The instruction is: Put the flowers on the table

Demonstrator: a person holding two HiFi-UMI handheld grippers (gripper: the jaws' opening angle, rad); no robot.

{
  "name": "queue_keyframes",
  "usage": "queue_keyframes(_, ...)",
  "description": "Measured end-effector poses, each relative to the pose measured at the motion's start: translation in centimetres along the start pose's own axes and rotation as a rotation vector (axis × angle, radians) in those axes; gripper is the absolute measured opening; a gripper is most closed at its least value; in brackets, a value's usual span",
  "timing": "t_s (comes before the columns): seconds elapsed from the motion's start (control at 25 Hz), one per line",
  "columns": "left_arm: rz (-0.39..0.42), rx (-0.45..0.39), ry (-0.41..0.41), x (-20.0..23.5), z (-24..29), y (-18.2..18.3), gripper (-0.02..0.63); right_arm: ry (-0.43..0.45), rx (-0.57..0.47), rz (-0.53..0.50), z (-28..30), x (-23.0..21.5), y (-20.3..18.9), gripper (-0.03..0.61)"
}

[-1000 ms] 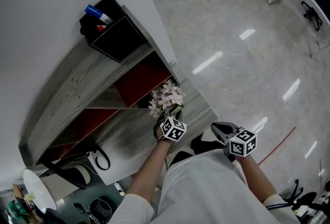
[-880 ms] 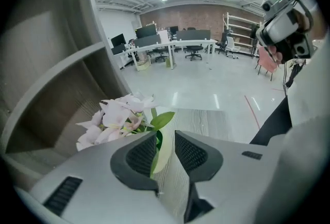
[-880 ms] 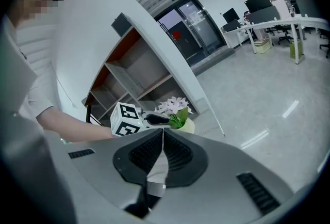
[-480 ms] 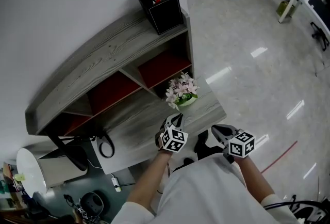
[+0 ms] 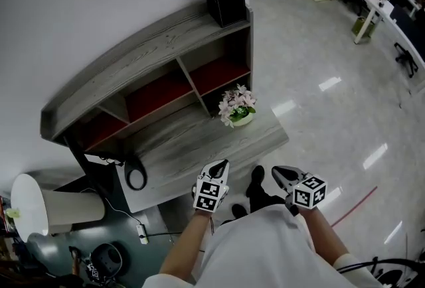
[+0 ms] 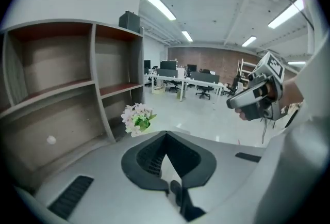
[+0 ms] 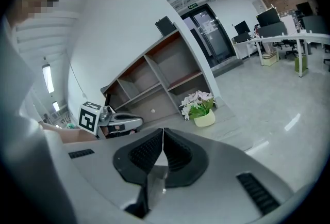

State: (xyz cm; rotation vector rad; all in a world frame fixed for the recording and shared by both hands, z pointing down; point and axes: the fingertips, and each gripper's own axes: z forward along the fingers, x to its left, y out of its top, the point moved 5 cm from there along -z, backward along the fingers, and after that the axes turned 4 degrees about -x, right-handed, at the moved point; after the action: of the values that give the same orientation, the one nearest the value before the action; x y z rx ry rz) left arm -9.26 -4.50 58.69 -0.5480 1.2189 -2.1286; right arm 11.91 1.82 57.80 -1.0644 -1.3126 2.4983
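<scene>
Flowers stand upright on the table, at 1 o'clock from the left gripper and 11 o'clock from the right gripper, well apart from both, the left slightly nearer. The left jaws have just been closing and meet on nothing; the right jaws are together, empty.

Grey wood-grain desk stands on a glossy floor, w/ a shelf unit along its back edge, compartments red inside. Flowers in a pale pot stand upright on the desk top near its rt end, just in front of the rt lower compartment. Black box sits on the shelf top, rt end.
</scene>
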Motion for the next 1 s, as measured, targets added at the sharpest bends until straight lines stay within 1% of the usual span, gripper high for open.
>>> queue_keyframes(0.04, -0.037, -0.004, -0.019, -0.5, -1.4, -0.6, 0.011, -0.006, 0.001, -0.003, -0.6, 0.7, -0.6, 0.020)
queue_keyframes(0.12, -0.079, -0.001, -0.042, -1.4, -3.9, -2.0, 0.009, -0.023, 0.003, -0.011, -1.8, 2.0, -1.9, 0.020)
queue_keyframes(0.24, -0.111, 0.018, -0.040, -2.4, -6.9, -4.6, 0.009, -0.069, 0.004, -0.032, -3.3, 3.3, -3.8, 0.020)
queue_keyframes(0.32, -0.149, 0.023, -0.043, -3.0, -8.7, -6.2, 0.009, -0.093, -0.001, -0.034, -4.2, 3.8, -4.8, 0.020)
queue_keyframes(0.44, -0.203, 0.018, -0.054, -3.8, -11.1, -7.7, 0.009, -0.098, -0.005, -0.035, -5.1, 4.6, -5.5, 0.020)
queue_keyframes(0.56, -0.264, -0.009, -0.084, -4.7, -12.8, -7.8, 0.009, -0.077, 0.008, -0.064, -5.7, 5.1, -5.3, 0.020)
queue_keyframes(0.72, -0.350, -0.098, -0.123, -6.0, -14.2, -6.4, 0.009, -0.033, 0.014, -0.105, -6.0, 5.2, -4.6, 0.018)
queue_keyframes(0.84, -0.364, -0.139, -0.113, -6.7, -14.5, -5.6, 0.009, -0.018, 0.007, -0.102, -6.3, 4.8, -3.8, 0.018)
queue_keyframes(1.0, -0.425, -0.163, -0.080, -7.5, -14.2, -5.4, 0.009, 0.008, -0.004, -0.116, -6.8, 4.2, -2.5, 0.018)
